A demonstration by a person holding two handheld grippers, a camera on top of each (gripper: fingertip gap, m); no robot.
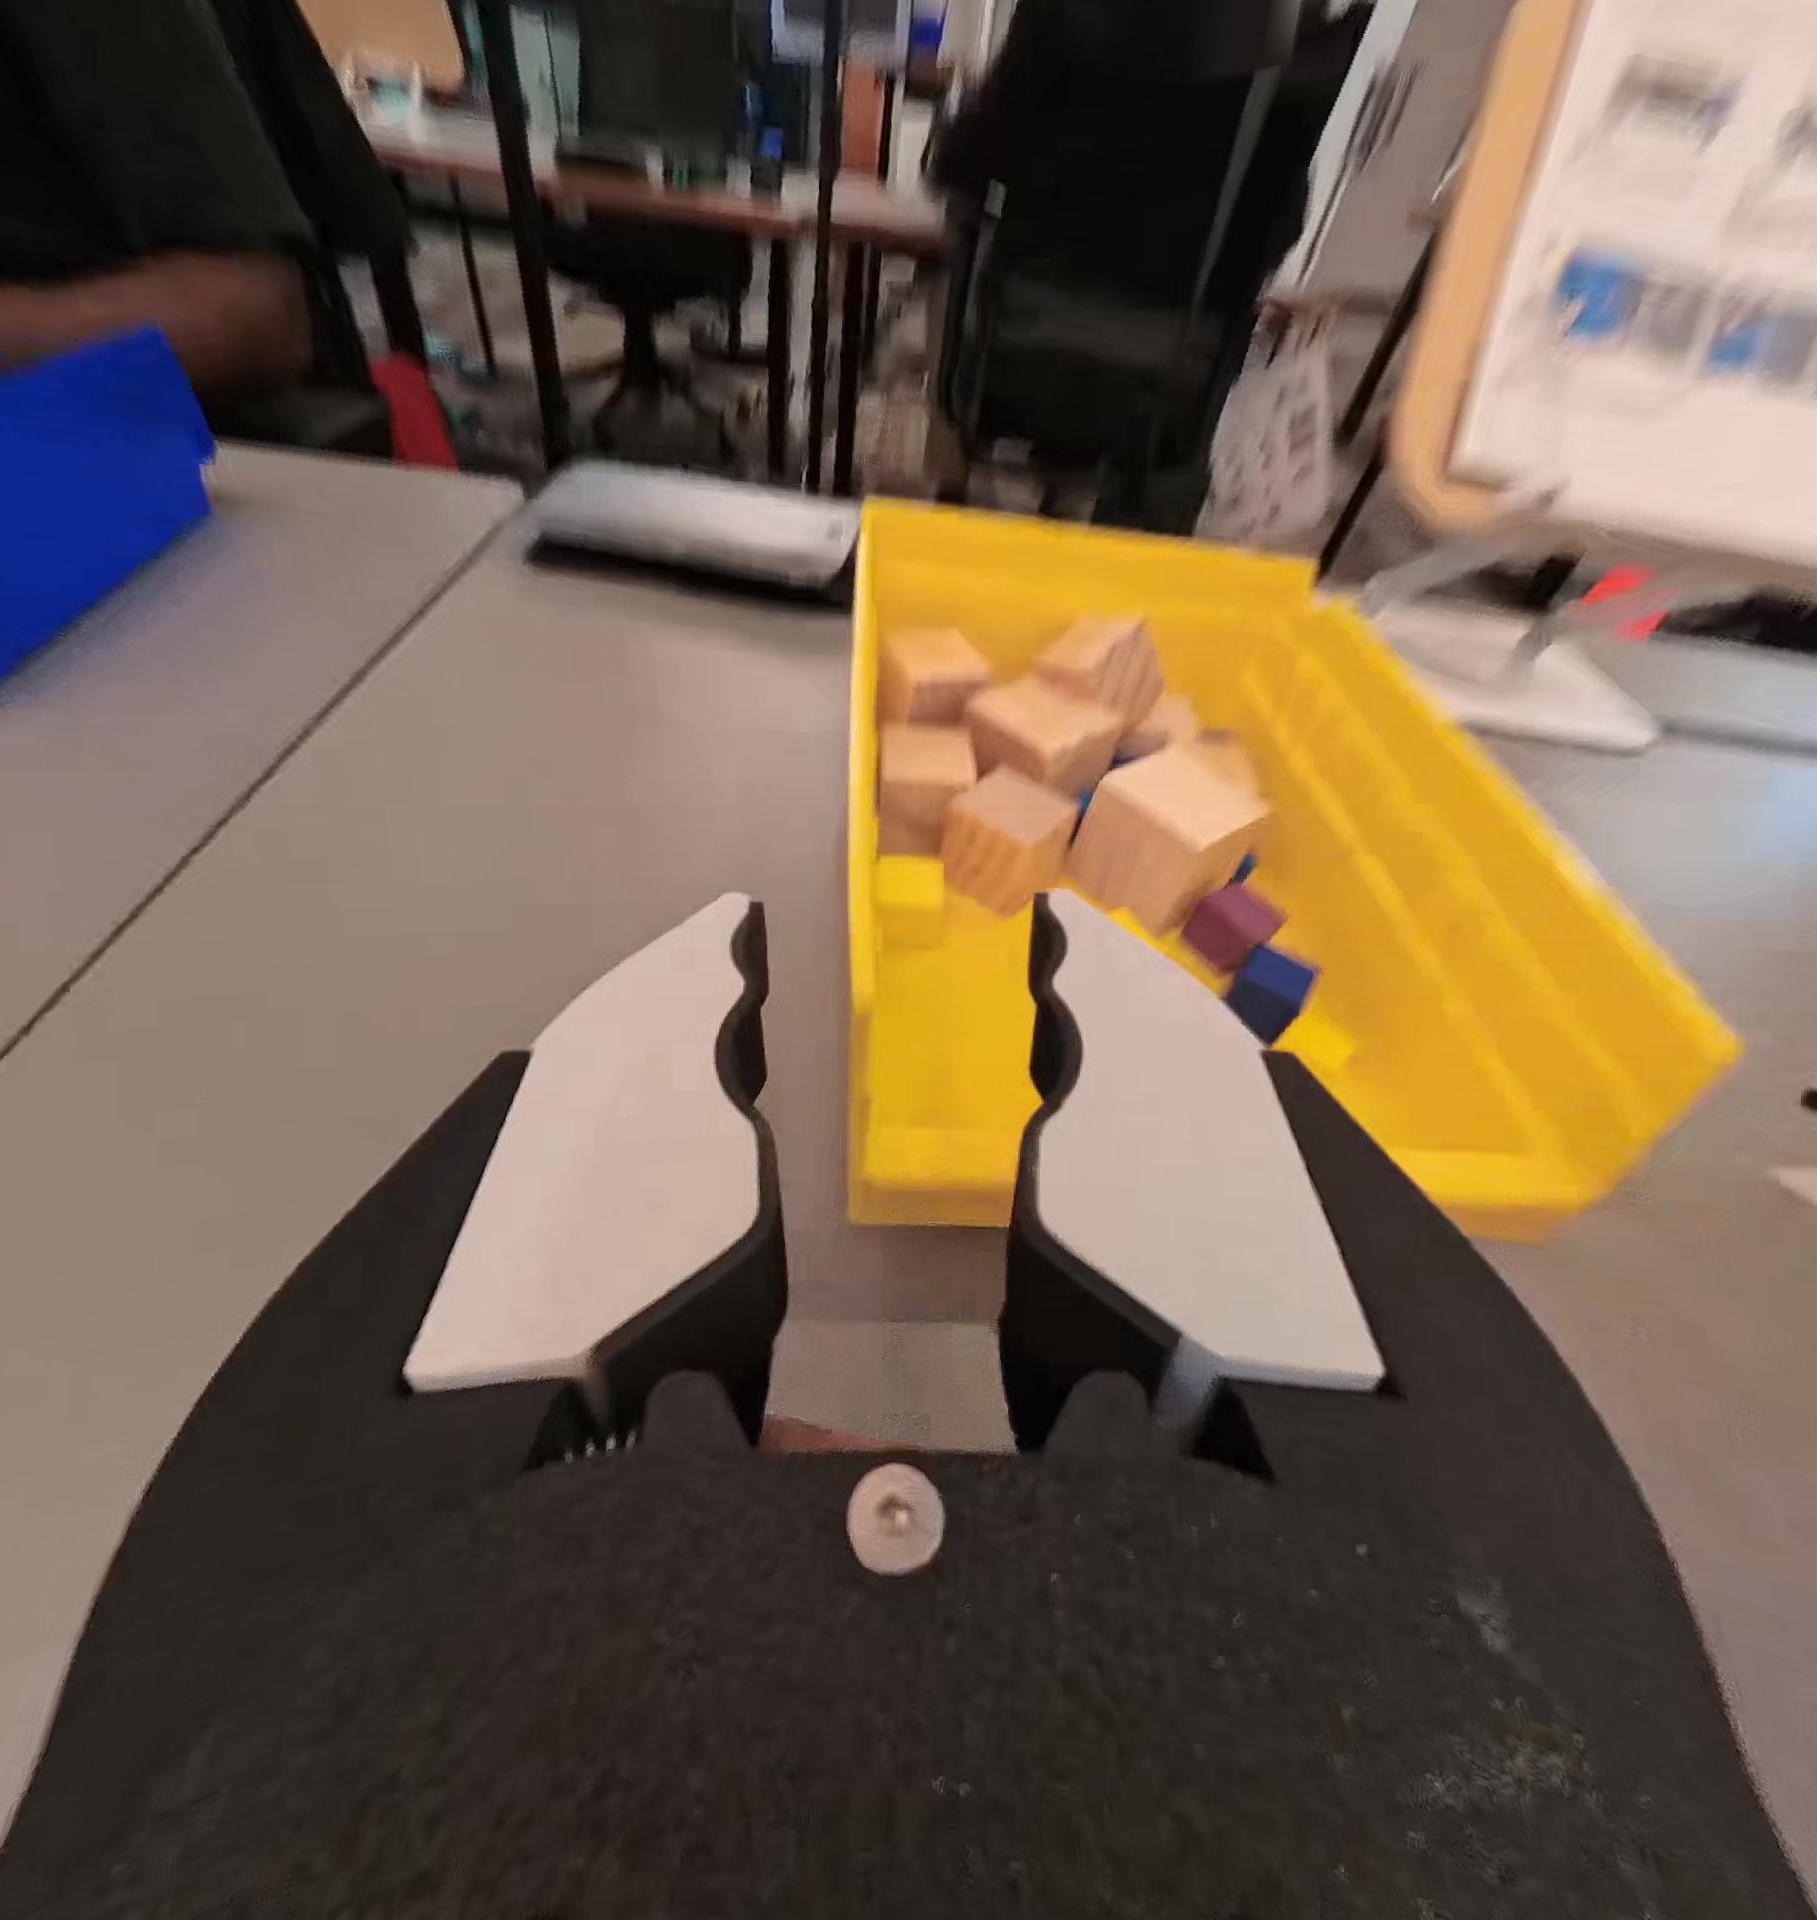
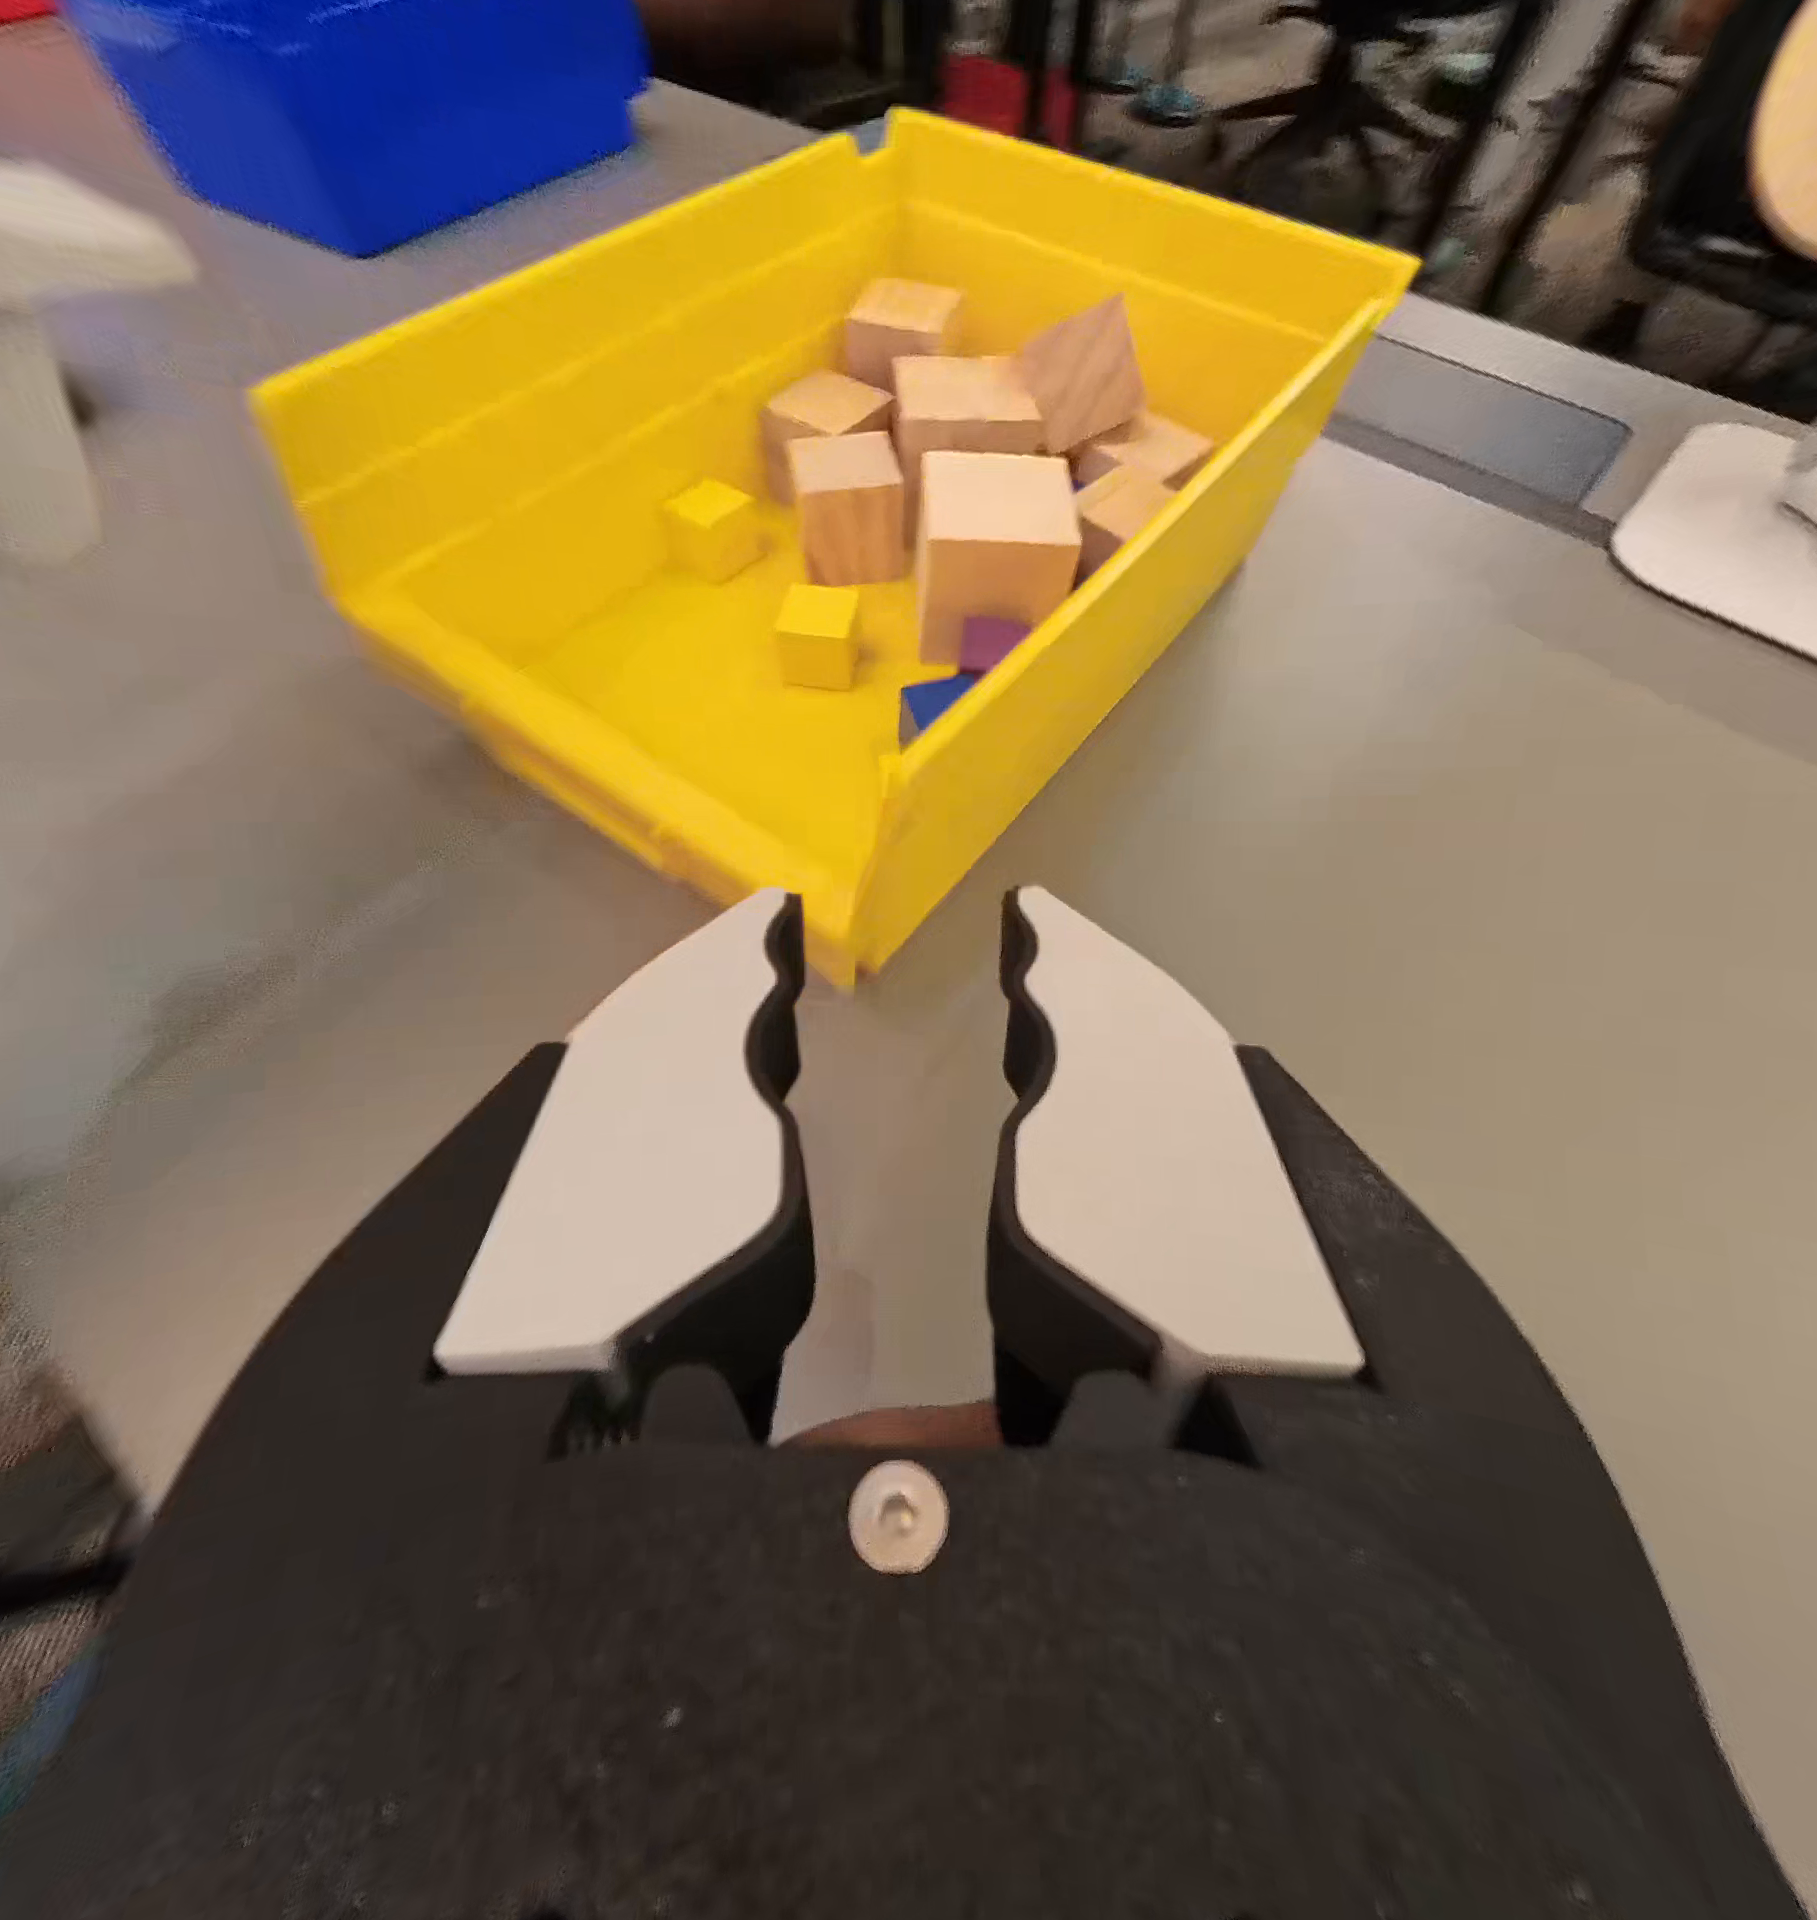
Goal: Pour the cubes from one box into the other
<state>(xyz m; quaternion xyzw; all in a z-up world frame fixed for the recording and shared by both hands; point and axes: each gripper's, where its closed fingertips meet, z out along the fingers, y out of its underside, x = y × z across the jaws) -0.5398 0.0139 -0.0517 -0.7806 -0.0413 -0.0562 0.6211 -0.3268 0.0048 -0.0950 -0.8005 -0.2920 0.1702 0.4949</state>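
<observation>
Grey table [image 2: 1403, 935], bare around the boxes. Blue box [image 2: 384, 135] far back, well apart from the yellow box [image 2: 530, 416]. Wooden and coloured cubes [image 2: 987, 488] all piled inside the yellow one. Judged barely begun: no box lifted, pouring entirely left. Left gripper [image 1: 896, 935] and right gripper [image 2: 902, 925] both released, holding nothing. No readable writing; poster [image 1: 1662, 260] too blurred.

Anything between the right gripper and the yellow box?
Nothing visible. The right gripper is open, just short of the yellow box at its near corner, with only bare table around it.
</observation>
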